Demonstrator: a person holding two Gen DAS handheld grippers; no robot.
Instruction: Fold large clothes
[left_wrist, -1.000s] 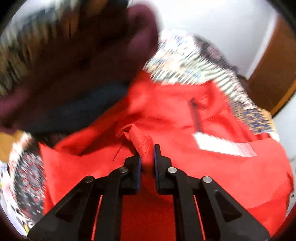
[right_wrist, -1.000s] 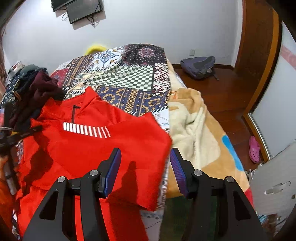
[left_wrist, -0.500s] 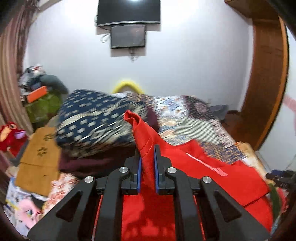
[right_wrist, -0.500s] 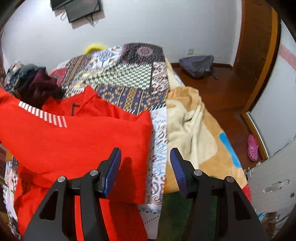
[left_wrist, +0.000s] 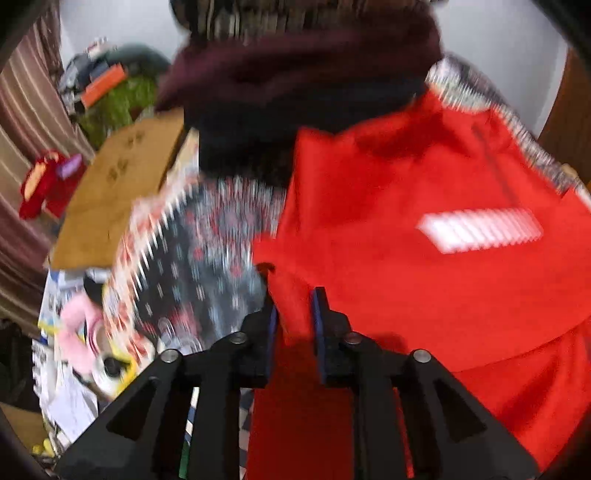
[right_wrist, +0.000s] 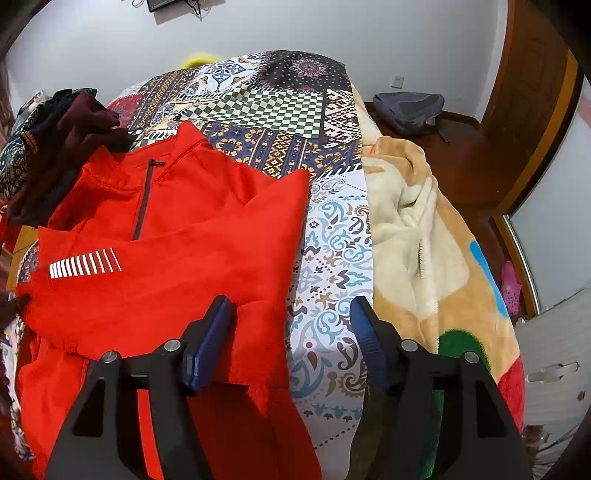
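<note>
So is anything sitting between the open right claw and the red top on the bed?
Nothing visible. The right claw hangs open directly over the red top's right edge, with only the patterned bedspread beneath it.

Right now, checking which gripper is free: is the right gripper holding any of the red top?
No: the right gripper is wide open above the bedspread, beside the red top, gripping nothing.

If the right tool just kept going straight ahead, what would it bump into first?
Probably the patterned bedspread: the open right tool points at it, just beside the red top's edge. Depth is unclear.
</note>
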